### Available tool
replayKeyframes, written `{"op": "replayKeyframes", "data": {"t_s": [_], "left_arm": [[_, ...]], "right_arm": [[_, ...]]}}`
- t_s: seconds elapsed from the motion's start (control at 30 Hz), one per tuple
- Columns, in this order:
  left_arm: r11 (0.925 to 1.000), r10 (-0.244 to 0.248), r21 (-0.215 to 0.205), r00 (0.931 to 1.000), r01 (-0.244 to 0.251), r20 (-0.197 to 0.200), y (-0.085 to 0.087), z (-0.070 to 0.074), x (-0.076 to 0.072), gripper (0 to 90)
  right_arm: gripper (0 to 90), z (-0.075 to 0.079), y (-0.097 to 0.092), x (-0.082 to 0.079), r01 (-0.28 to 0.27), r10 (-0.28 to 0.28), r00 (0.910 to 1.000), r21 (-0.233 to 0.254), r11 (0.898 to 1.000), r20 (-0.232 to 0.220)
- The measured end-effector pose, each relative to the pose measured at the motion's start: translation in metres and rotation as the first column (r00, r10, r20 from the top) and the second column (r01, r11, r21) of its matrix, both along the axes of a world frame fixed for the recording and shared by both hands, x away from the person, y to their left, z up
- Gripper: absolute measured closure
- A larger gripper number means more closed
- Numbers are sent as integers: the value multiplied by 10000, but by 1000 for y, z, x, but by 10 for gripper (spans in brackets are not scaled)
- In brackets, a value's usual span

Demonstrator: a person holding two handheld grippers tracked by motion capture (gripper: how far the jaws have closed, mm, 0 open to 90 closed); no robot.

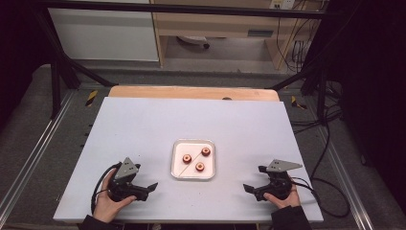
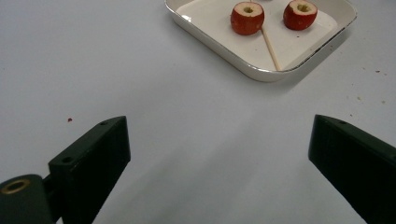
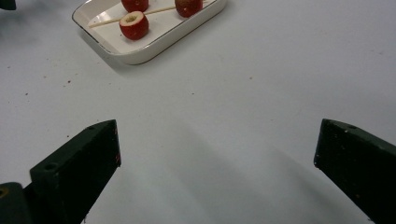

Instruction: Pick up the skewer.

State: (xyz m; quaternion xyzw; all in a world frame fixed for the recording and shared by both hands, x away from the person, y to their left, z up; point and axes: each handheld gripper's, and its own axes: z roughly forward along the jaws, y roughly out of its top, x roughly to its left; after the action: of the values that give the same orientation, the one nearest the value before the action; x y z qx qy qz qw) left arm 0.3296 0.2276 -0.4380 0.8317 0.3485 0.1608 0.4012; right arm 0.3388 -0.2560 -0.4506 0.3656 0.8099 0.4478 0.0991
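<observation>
Going left to right: the left tool (image 1: 152, 186) sits low on the near-left part of the table (image 1: 143, 124), held in the person's left hand (image 1: 109, 203), jaws spread wide apart with nothing between them. In the left gripper view they frame bare white surface, with a few tiny red and brown specks scattered on it.

Middle of the table is a shallow white tray (image 1: 178, 168), well apart from both tools. It holds three cored red fruits (image 1: 199, 166) and a thin wooden skewer (image 1: 184, 166) lying diagonally across the tray floor, passing just beside the fruits. The left gripper view shows two of the fruits (image 2: 247, 18) with the skewer (image 2: 270, 47) running beside one.

Over on the near right, the right tool (image 1: 249, 188) is also wide open and empty, resting in the right hand (image 1: 282, 199), pointed toward the tray (image 3: 140, 53).

The tabletop is a plain matte white board with a wooden edge (image 1: 191, 92) at the far side, inside a black metal frame (image 1: 57, 67). Grey floor around it, cables (image 1: 325, 143) on the right, a light wood cabinet (image 1: 215, 24) behind. No readable writing anywhere.
</observation>
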Motion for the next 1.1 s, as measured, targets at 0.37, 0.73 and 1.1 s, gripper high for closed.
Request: {"op": "replayKeyframes", "data": {"t_s": [0.37,0.73,1.1], "left_arm": [[9998,179,17,9998,-179,2,-7,9,4,54],[9995,11,313,10000,-14,89,-28,21,10,59],[9982,-142,587,9999,144,-32,-60,30,20,63]], "right_arm": [[9,0,0,0,21,-21,10000,-70,10000,25],[10,-1,1,1,25,-25,10000,-124,9999,-23],[10,-2,1,1,41,-42,10000,-177,9998,-68]]}}
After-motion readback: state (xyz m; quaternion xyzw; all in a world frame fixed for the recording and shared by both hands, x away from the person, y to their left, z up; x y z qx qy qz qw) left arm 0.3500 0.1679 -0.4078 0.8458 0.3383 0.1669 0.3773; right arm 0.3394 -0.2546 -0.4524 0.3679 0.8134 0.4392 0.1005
